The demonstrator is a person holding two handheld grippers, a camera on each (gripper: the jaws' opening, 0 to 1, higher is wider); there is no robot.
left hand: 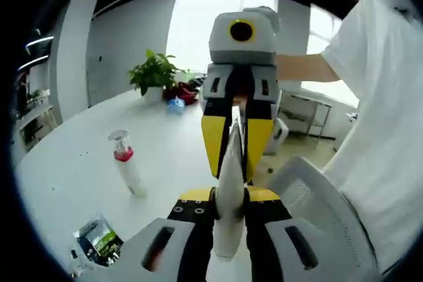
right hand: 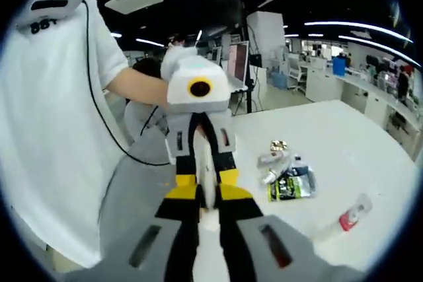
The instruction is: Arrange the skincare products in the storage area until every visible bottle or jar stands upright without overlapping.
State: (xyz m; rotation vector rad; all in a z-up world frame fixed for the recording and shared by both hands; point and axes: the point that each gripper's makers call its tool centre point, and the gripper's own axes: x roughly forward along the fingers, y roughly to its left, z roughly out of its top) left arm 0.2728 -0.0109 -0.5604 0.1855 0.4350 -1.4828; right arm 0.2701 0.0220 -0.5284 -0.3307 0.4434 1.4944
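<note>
A slim white tube (left hand: 229, 183) is held in the air between both grippers, which face each other. My left gripper (left hand: 229, 197) is shut on its near end. My right gripper (left hand: 232, 158), with yellow fingertips, comes in from above and is shut on the far end. In the right gripper view the same white tube (right hand: 205, 156) runs from my right gripper (right hand: 206, 214) up into the left gripper (right hand: 202, 188). A white bottle with a red band and clear cap (left hand: 127, 166) stands upright on the white table (left hand: 73, 163); it appears again as the red-banded bottle (right hand: 347, 219).
A green and black sachet (left hand: 99, 238) lies near the table's edge, seen again as the sachet (right hand: 291, 185) beside a small clear item (right hand: 273, 158). A potted plant (left hand: 154, 74) stands at the table's far end. A grey chair (left hand: 310, 193) and a person in a white shirt (left hand: 380, 117) are close by.
</note>
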